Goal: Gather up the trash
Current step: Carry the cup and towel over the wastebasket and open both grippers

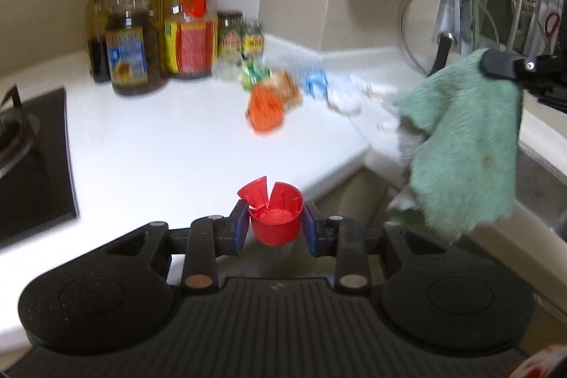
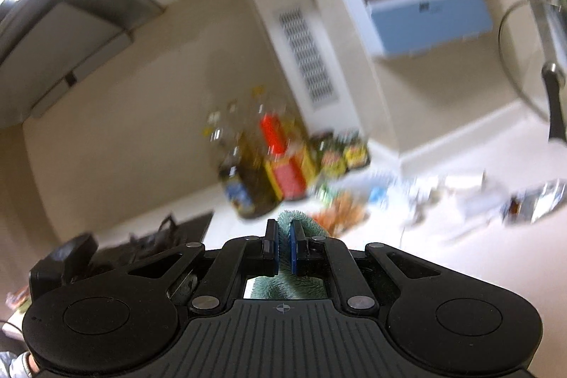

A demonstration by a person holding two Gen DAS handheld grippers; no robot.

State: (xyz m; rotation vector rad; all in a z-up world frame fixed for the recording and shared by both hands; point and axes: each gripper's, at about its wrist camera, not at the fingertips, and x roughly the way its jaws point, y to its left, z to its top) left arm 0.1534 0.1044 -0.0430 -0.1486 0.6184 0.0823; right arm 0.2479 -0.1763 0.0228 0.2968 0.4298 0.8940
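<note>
White bench point(image 1: 159, 144): bare near its front edge; stove point(image 1: 32, 165) borders it at left.
Left claw point(image 1: 276, 225): pinching a red cap point(image 1: 278, 222), open side up, above the bench edge.
Right claw point(image 2: 283, 250): pressed together on a green cloth point(image 1: 467, 144), which hangs clear of the bench.
Trash point(image 1: 280, 94): blurred wrappers near the back corner, kinds unclear.
Bottles point(image 1: 131, 34): dark liquid, part full.
</note>
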